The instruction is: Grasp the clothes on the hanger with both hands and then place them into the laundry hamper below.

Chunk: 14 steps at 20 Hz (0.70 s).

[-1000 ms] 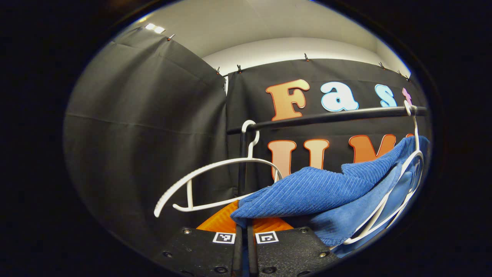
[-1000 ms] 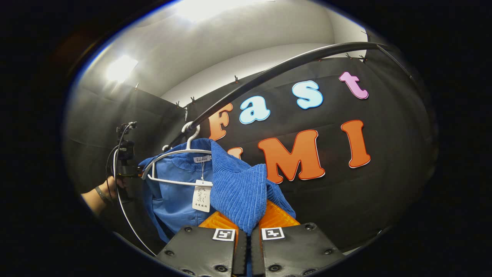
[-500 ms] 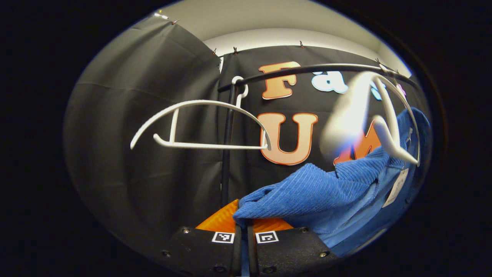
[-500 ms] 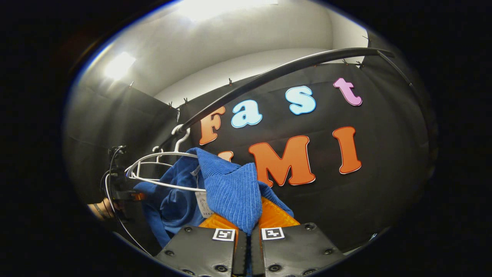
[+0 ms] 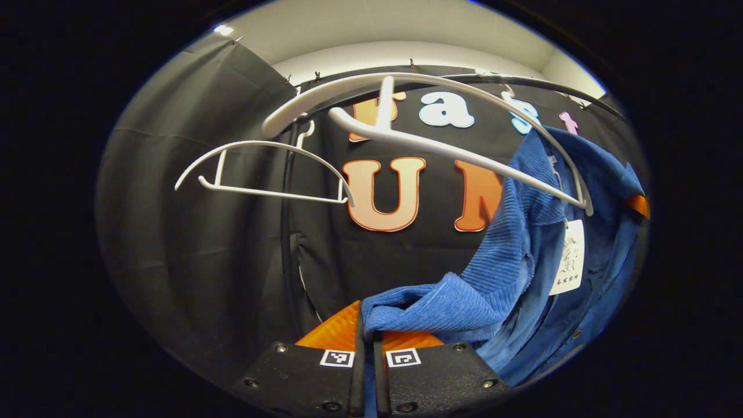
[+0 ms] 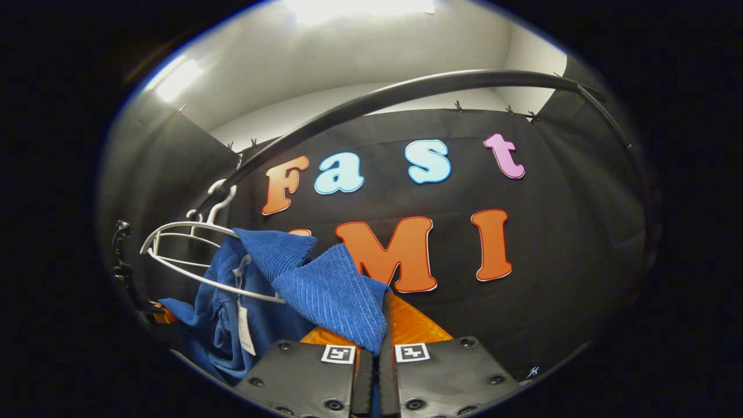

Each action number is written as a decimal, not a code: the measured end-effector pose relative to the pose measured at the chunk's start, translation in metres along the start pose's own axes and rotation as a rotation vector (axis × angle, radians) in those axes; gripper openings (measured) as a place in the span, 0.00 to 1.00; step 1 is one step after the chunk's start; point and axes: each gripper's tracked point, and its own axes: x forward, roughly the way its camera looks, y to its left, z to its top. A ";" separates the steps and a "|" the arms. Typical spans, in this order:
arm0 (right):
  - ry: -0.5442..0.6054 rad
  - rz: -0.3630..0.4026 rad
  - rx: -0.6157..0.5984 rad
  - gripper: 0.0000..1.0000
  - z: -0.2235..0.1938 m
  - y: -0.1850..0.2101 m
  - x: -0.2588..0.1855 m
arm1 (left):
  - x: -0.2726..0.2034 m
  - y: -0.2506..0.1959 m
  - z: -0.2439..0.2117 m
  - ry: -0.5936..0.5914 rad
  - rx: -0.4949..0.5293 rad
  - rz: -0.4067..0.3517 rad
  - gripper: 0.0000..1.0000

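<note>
Fingers point(image 5: 342, 328) of the left gripper point(image 5: 367, 342) pinched tight on a fold of the blue garment point(image 5: 511, 255), fabric bunched right at the tips. Going left to right in the left gripper view: empty white hanger point(image 5: 261, 168) hooked on the black rail point(image 5: 557, 90), then the second hanger point(image 5: 441, 116) swung up close and tilted, one arm apparently still tucked under the collar at the far right. Paper tag point(image 5: 567, 255) dangling just below that spot.

Over in the right gripper view, left to right again: both hangers point(image 6: 186, 249) bunched together under the rail point(image 6: 406, 87), garment point(image 6: 273, 290) draped off them, then the right gripper point(image 6: 378, 337) clamped shut on the ribbed shoulder cloth. So, both ends held, middle still hung up.

Biggest worry: that collar snag. Pulling straight down from here probably drags the hanger along, maybe unhooks it off the rail and drops it with the clothes. Could also stretch the neckline or yank cloth out of one pinch, since both grips look like thin folds, not big handfuls. Uneven pull between the two sides likely twists the hanger further and locks it in worse. Tag string might catch too.

Laundry hamper somewhere below, out of frame, so can't judge the drop line yet. Probably needs a lift-and-slide sideways off that hanger arm before any lowering.
</note>
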 end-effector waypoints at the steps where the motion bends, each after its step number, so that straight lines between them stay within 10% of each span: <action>1: -0.001 -0.026 -0.007 0.12 -0.003 -0.009 0.009 | -0.001 -0.009 -0.001 0.002 0.002 -0.012 0.07; 14: 0.201 -0.141 0.042 0.12 -0.089 -0.094 0.013 | -0.021 -0.048 -0.043 0.079 -0.028 -0.028 0.07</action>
